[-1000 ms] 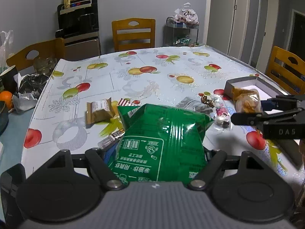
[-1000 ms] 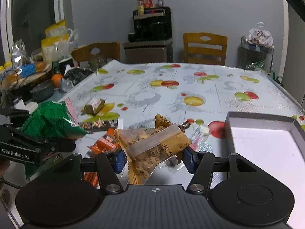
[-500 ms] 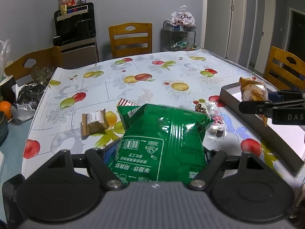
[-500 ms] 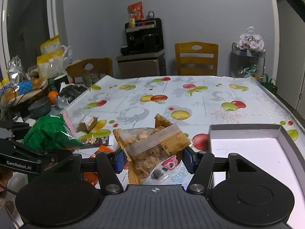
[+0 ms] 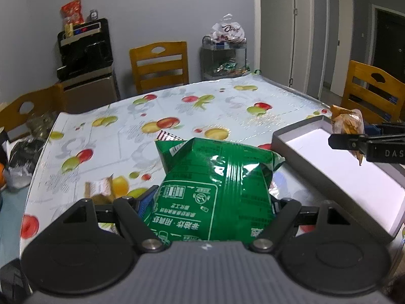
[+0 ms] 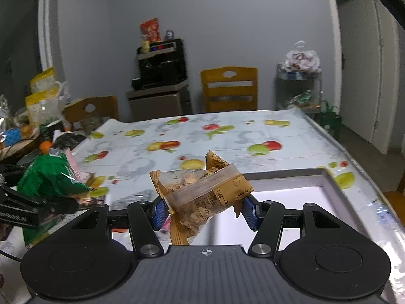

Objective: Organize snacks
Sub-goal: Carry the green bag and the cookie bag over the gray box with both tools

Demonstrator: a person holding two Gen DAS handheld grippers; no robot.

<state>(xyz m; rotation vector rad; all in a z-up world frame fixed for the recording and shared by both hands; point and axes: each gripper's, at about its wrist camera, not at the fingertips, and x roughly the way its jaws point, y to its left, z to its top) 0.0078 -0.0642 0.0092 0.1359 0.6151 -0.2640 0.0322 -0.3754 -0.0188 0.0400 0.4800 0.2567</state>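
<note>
My left gripper is shut on a puffy green snack bag, held above the fruit-print tablecloth just left of a grey box with a white floor. The same green snack bag shows at the left of the right wrist view. My right gripper is shut on a clear-and-tan packet of brown snacks, held up at the near left edge of the grey box. That tan packet also appears over the box's far side in the left wrist view.
A small brown snack packet lies on the tablecloth left of my left gripper. A red-striped packet peeks out behind the green bag. Wooden chairs ring the table. Clutter with an orange sits off the table's left edge.
Both grippers have risen and moved right toward the grey box, each carrying its snack. The tan packet went from the table middle to the box. The loose sweets on the table have dropped out of sight.
</note>
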